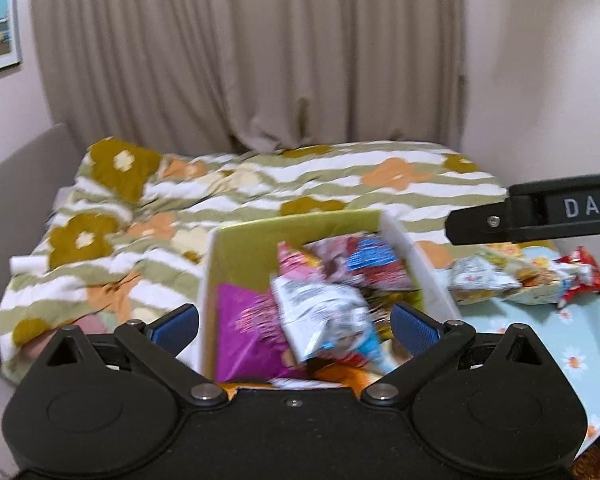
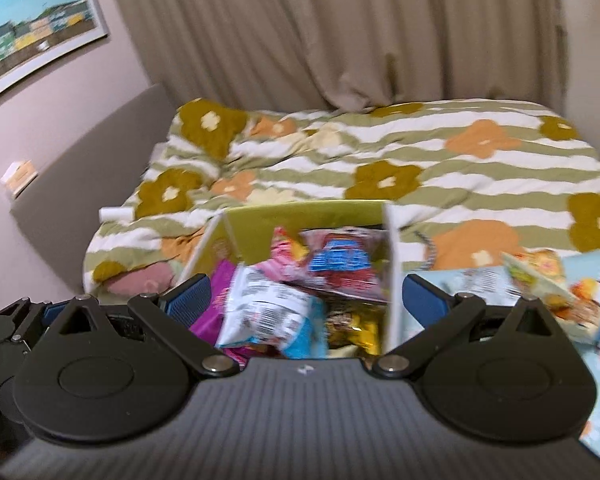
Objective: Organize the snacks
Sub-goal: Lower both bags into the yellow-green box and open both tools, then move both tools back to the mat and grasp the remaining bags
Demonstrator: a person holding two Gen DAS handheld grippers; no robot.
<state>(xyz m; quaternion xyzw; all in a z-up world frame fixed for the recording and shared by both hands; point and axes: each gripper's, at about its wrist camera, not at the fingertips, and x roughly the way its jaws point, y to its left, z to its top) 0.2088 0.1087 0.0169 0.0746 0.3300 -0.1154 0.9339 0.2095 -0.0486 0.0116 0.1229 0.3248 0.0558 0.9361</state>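
Several snack packets already filled the green box [image 1: 296,236], heaped above the rim in places: a silver-and-white packet [image 1: 324,320] lay on top of a purple bag [image 1: 244,340], with a pink packet [image 1: 296,258] and a blue-and-red one [image 1: 374,260] behind. The box stood on the flowered bed cover [image 1: 140,208]. To its right, on a pale blue daisy-print sheet [image 1: 540,336], a small cluster of loose packets [image 1: 512,278] waited, well apart from the box's white side wall.

The left claw [image 1: 296,322] hung over the near end of the box with its blue pads spread wide and nothing between them. The right claw [image 2: 306,300] was likewise spread and empty, its view looking down on the same heap, though the picture was blurred.

The chief risk seemed to be the overfull pile. The silver-and-white packet sat high and tilted, and another packet dropped on it might have slid off over the rim onto the bed. The soft, rumpled cover gave the box a poor footing, so a nudge against its wall could have tipped or shifted it. The slick, puffy wrappers of the loose packets would likely have slipped from the pads if pinched at a corner. With both claws crowding the same spot, a collision looked possible too.
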